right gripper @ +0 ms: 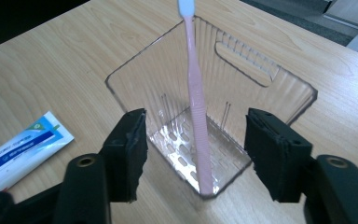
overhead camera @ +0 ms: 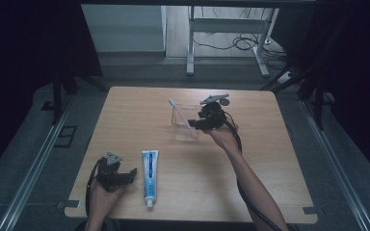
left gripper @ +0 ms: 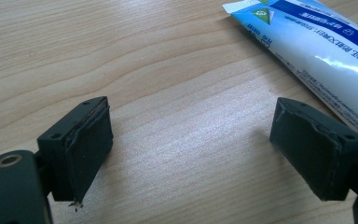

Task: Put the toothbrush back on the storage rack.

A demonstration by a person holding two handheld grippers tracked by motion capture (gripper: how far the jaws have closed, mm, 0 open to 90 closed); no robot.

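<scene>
- The toothbrush [right gripper: 196, 100] is pink with a thin handle and a white head at the top.
- It stands in a clear plastic box [right gripper: 242, 65], its foot in a near corner, leaning on the far wall.
- The box has little holes in its floor and a handle slot in one wall. It sits near the middle of the wooden table [overhead camera: 270, 173].
- The right gripper [right gripper: 193, 154] hangs just above the box's near side. Its jaws are partly open and hold nothing.
- The left gripper [left gripper: 191, 154] is wide open over bare wood, holding nothing.
- A toothpaste tube [overhead camera: 150, 176] lies just beside it, near the front edge.
- The table's right half has lots of bare room.
</scene>
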